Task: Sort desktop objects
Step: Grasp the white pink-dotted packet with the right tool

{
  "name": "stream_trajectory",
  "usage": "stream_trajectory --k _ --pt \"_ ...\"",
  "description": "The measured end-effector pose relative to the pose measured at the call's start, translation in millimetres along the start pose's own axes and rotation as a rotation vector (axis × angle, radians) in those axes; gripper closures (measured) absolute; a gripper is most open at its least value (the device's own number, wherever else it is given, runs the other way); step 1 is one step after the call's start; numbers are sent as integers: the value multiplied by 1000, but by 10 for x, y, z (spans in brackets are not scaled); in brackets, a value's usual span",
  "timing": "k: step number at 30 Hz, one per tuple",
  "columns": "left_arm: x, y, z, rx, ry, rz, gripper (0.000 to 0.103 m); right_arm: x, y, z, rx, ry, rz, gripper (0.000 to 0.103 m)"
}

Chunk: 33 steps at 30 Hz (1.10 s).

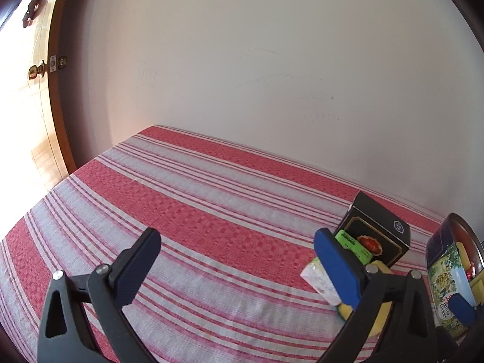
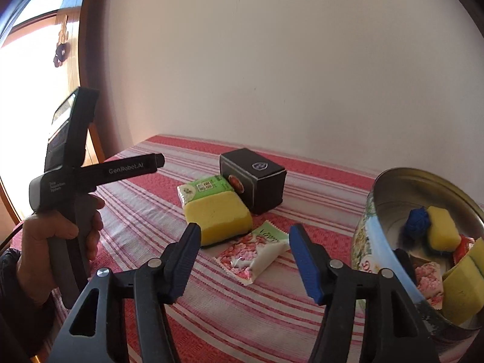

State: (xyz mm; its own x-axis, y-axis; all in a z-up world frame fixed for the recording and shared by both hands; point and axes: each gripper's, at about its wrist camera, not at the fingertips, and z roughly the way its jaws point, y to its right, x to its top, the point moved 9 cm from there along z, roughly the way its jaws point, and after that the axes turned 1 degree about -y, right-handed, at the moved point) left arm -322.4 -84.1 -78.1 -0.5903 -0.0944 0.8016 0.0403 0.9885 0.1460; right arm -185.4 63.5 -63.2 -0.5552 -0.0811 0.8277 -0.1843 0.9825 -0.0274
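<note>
On the red-and-white striped cloth lie a yellow sponge (image 2: 217, 214), a green-labelled packet (image 2: 205, 188), a black box (image 2: 254, 181) and a clear sachet of pink bits (image 2: 251, 255). A round cookie tin (image 2: 390, 181) at the right holds sponges, a blue ball and packets. My right gripper (image 2: 243, 255) is open, hovering just before the sachet. My left gripper (image 1: 237, 267) is open and empty over bare cloth, left of the packet (image 1: 352, 246), the black box (image 1: 378, 230) and the tin (image 1: 441, 269). The left gripper's body also shows in the right wrist view (image 2: 90, 175).
A white wall stands behind the table. A wooden door (image 1: 33, 90) with a brass knob is at the far left. The cloth's left edge drops off near the door.
</note>
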Motion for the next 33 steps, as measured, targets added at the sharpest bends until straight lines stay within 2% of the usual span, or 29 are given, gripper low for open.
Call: stream_trajectory --k 4,8,10,13,15,21,24,26,29,33 --pt "62 -28 -58 -11 25 18 1 -105 74 323 -20 -134 102 42" --pt "81 27 -119 -59 24 -5 1 -243 183 636 -18 -264 228 42" --pt "83 71 -135 -73 24 7 1 -166 179 651 -32 -232 231 42" --pt "91 160 -160 -84 31 55 1 -157 121 761 -64 -264 192 43" --pt "84 234 -176 -94 38 96 1 -160 65 805 -82 -281 149 52" --pt "-14 526 -202 -163 27 225 1 -200 -15 753 -70 -289 55 59" --pt "-103 727 -251 -212 16 314 1 -233 11 584 -24 -253 62 61" --pt "-170 868 -291 -262 5 368 1 -217 13 363 26 -180 72 61" --pt "-312 1072 -320 -348 -38 425 1 -210 1 -20 47 -61 36 61" --pt "-513 1259 -283 -399 -104 484 1 -209 34 -406 56 58 15 61"
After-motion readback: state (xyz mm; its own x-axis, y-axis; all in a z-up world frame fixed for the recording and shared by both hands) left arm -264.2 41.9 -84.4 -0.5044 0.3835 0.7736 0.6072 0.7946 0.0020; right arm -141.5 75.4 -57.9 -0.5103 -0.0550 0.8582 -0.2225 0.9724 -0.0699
